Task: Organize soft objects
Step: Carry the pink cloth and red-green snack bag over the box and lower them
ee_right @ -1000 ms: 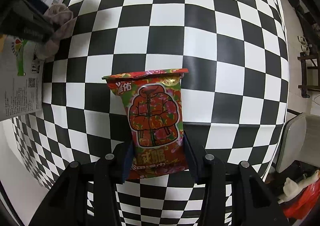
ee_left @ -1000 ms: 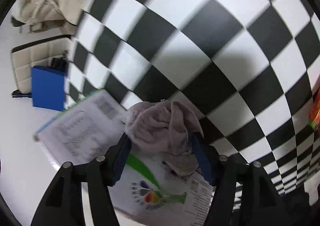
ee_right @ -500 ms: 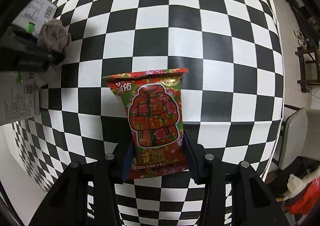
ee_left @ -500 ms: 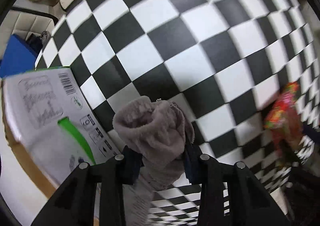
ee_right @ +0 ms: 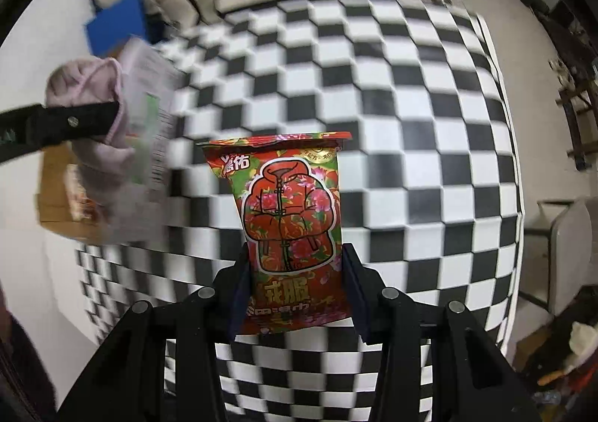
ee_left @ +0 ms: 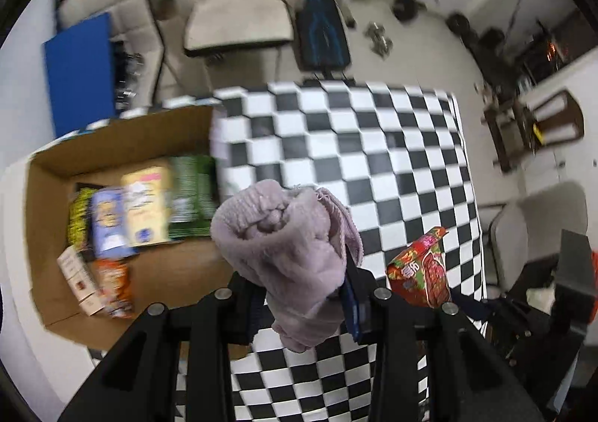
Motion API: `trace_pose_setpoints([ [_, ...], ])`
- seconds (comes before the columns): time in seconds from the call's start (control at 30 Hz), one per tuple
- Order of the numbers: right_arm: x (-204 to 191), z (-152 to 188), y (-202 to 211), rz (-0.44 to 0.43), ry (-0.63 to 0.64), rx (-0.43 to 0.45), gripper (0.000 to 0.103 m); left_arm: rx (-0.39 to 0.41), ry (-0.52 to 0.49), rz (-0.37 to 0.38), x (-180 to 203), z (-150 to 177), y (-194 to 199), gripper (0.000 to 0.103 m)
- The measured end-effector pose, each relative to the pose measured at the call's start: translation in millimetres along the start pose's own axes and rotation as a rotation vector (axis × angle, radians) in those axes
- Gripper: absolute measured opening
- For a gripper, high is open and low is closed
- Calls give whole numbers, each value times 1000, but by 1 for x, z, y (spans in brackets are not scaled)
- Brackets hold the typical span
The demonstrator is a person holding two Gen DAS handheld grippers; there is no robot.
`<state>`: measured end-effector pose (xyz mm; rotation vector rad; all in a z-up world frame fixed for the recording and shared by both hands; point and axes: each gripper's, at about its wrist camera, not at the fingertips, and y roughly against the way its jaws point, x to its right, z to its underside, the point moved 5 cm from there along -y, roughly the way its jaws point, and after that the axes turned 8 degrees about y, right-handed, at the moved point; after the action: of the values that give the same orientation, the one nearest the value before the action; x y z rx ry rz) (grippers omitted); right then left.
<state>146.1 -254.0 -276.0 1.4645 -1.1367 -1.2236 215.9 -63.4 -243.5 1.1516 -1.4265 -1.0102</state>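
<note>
A checkered desk [ee_left: 373,145] fills the middle of both views. At the desk's left edge sits an open cardboard box [ee_left: 112,145] with blurred packets [ee_left: 145,205] lying flat on its floor. The left tool [ee_left: 302,295] is clamped on a bunched mauve cloth [ee_left: 284,242], held in the air over the desk near the box's right wall. The right tool [ee_right: 295,291] grips the lower end of a red snack bag [ee_right: 287,212], which stands upright above the desk, to the right of the cloth and well apart from the box.
</note>
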Motion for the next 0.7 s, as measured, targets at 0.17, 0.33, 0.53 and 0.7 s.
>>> trace_pose_setpoints([
  [0.17,-90,-26,17,-71,53,76,47,89,84,-18,-73,-15,38,32],
  [0.33,-166,-48,2,-122,79,52,47,80,160,-42,-130,-18,32,32],
  [0.53,-214,-61,-55,-105,73,-28,47,-58,268,-15,-185,-14,-18,32],
  [0.7,-227,-68,-96,-23,85,-53,47,-129,308,6,-207,-9,-52,35],
])
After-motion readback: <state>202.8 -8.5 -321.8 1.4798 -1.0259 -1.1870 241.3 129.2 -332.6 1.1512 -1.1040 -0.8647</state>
